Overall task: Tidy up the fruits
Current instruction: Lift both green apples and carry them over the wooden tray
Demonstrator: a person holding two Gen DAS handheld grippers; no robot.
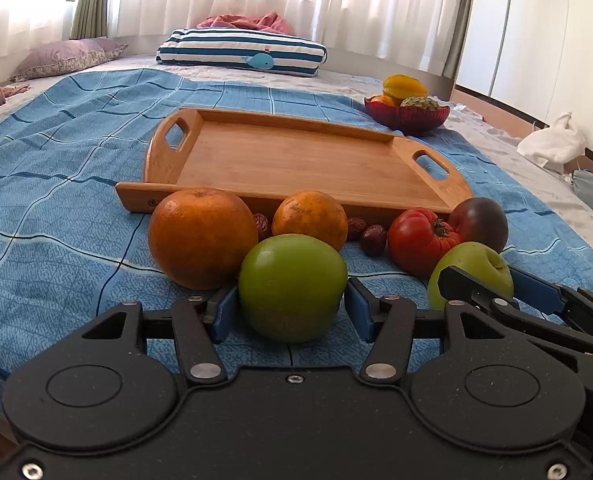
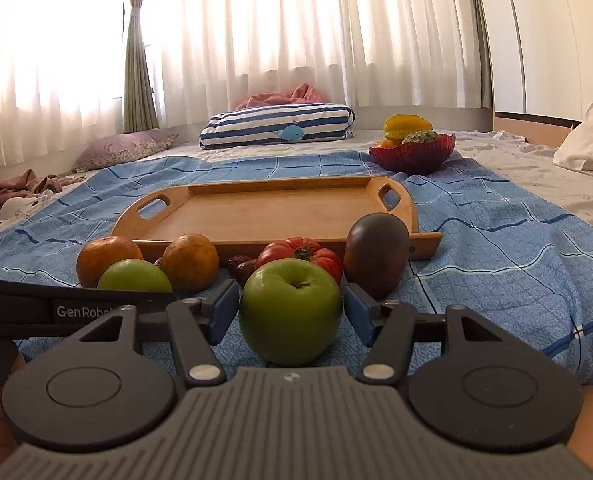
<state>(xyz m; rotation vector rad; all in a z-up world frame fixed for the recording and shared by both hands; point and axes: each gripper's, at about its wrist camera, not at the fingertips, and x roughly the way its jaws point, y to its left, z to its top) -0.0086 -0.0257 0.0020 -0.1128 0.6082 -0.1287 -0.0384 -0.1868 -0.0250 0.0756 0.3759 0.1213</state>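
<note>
A green apple (image 1: pixel 292 288) rests on the blue bedspread between my left gripper's (image 1: pixel 292 308) blue pads, which press on both its sides. A second green apple (image 2: pixel 290 308) sits between my right gripper's (image 2: pixel 291 304) pads, which stand just off its sides, open. Behind them lie two oranges (image 1: pixel 202 236) (image 1: pixel 310 216), a red tomato (image 1: pixel 420 240), a dark purple fruit (image 1: pixel 480 220) and some red dates (image 1: pixel 372 238). Beyond the fruit lies a bare wooden tray (image 1: pixel 296 156) with handles. Both grippers are low over the bed, side by side.
A red bowl (image 1: pixel 406 116) with yellow and green fruit stands past the tray's right end. A striped pillow (image 1: pixel 240 50) and a purple pillow (image 1: pixel 68 58) lie at the bed's far side under the curtains. A white bag (image 1: pixel 552 142) sits off the right edge.
</note>
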